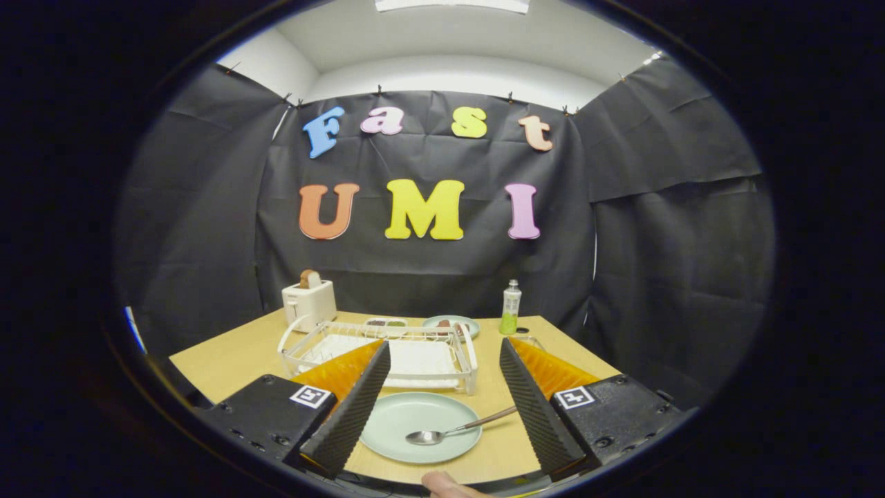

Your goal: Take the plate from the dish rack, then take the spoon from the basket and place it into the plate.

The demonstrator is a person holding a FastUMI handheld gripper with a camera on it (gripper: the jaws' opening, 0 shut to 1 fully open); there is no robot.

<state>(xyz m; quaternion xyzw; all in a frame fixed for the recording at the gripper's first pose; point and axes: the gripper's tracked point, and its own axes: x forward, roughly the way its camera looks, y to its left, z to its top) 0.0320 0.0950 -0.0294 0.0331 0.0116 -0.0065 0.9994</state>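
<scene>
A pale green plate (408, 418) lies flat on the wooden table, between my fingers and just in front of the white dish rack (387, 349). A metal spoon (453, 430) rests in the plate, its bowl near the plate's middle and its brownish handle sticking out over the rim toward my right finger. My gripper (442, 456) hovers above the plate, open, with nothing between its black ridged fingers (352, 408). The rack beyond the plate holds no dishes that I can see. The basket (529, 341) is mostly hidden behind my right finger.
A white toaster (309, 301) with bread stands at the back left. Behind the rack are a small dish (387, 322) and a second green plate with food (451, 324). A green-and-white bottle (510, 308) stands at the back right. A fingertip (446, 484) shows below the gripper.
</scene>
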